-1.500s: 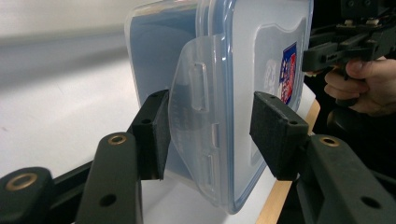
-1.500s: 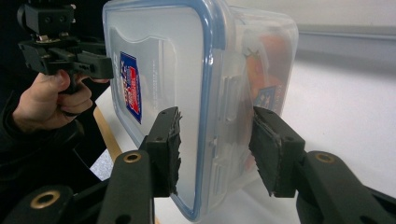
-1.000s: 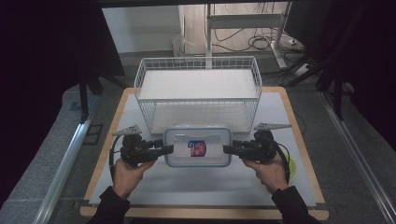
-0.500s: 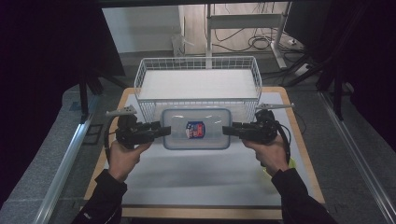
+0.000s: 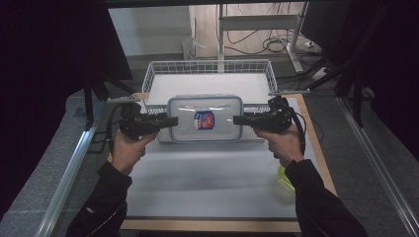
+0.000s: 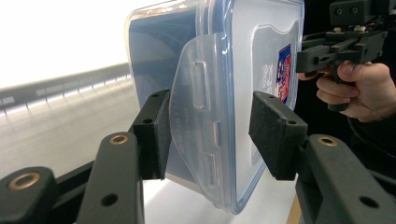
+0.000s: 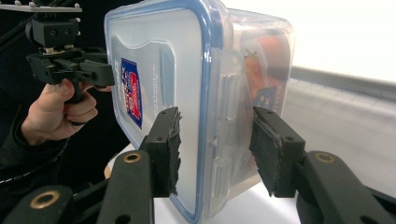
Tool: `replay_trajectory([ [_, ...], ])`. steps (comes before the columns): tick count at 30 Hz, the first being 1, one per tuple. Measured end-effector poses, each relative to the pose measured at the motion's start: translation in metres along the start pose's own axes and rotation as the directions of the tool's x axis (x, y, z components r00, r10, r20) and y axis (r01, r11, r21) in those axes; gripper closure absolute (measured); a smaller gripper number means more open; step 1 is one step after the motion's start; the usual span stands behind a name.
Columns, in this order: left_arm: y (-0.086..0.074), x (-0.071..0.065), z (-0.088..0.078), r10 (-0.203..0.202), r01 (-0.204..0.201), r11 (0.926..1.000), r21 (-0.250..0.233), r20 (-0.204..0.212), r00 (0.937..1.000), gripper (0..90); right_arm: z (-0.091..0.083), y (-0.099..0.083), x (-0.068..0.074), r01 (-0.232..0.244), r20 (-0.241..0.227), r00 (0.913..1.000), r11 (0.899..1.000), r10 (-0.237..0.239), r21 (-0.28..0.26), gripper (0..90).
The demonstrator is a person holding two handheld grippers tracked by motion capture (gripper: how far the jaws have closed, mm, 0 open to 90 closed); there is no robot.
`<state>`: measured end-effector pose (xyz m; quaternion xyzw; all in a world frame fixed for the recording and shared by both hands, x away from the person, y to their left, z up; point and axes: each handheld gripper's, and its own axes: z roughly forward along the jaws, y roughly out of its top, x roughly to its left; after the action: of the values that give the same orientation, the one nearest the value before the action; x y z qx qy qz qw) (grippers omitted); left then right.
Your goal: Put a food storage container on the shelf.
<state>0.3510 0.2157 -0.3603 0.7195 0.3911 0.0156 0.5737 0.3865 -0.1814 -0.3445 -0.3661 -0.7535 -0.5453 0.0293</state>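
Lifted off the desk since a second ago and carried toward the wire basket: clear lidded box, now hanging level just in front of the basket's near rim. Left gripper clamped on the box's left end over the latch flap, right gripper clamped likewise on the right end, fingers pressing lid and base. Risk from here, as a guess: uneven lift or hands drifting apart, tilting the smooth plastic out of one grip, or clipping the basket rim.
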Motion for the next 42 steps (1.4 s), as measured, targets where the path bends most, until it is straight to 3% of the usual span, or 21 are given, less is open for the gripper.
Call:
replay_trajectory([
  [10,0.031,0.008,0.007,0.005,-0.005,1.0000,0.003,-0.005,1.0000,49.8,0.000,0.032,-0.009,-0.022,0.012,0.9997,0.999,0.023,-0.026,53.6],
  [23,0.066,0.018,0.013,0.009,-0.009,1.0000,0.001,-0.002,1.0000,49.8,0.000,0.060,-0.018,-0.028,0.018,0.9994,0.998,0.030,-0.061,53.5],
  [42,0.088,0.042,0.035,-0.049,0.049,0.9988,0.009,-0.025,0.9985,48.6,0.013,0.082,-0.043,-0.095,0.047,0.9940,0.992,0.099,-0.080,52.8],
])
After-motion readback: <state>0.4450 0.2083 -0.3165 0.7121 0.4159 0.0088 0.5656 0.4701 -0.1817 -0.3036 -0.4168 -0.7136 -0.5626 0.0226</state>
